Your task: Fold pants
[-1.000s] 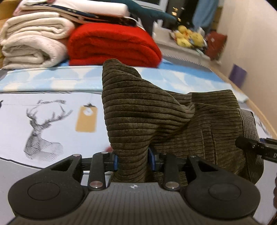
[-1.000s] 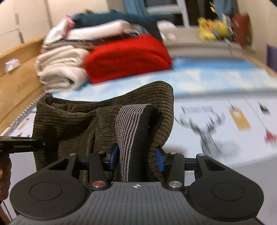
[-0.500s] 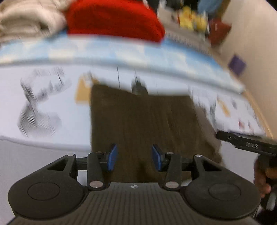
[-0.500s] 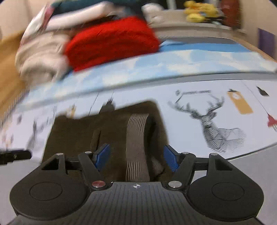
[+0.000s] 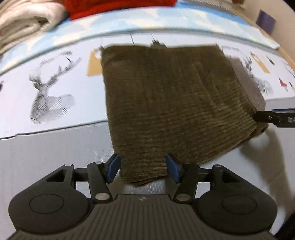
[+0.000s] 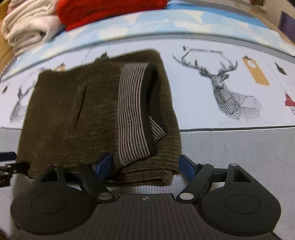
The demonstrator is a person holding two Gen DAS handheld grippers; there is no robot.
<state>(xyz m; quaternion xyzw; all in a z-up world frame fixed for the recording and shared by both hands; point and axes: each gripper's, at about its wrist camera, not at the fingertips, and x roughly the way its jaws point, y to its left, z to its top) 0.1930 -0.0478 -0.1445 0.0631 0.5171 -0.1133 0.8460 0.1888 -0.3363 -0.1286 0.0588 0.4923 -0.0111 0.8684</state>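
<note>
The olive-brown corduroy pants (image 5: 171, 103) lie folded flat in a rough square on the bed. In the right wrist view the pants (image 6: 73, 118) show a striped elastic waistband (image 6: 132, 114) turned out on top at their right side. My left gripper (image 5: 142, 169) is open, its blue pads on either side of the near left corner of the fold. My right gripper (image 6: 142, 166) is open wide around the near right corner. The tip of the other gripper shows at the right edge of the left wrist view (image 5: 276, 118).
The bed cover (image 6: 230, 96) has deer prints, orange tags and a grey band near me. A red blanket (image 6: 103, 9) and cream blankets (image 6: 27, 29) are stacked at the far side. A wooden bed edge (image 5: 287, 55) runs along the right.
Both grippers were shut on the lifted, bunched pants a second ago. They have lowered the pants flat onto the bed and opened, and the cameras now look down on the fold.
</note>
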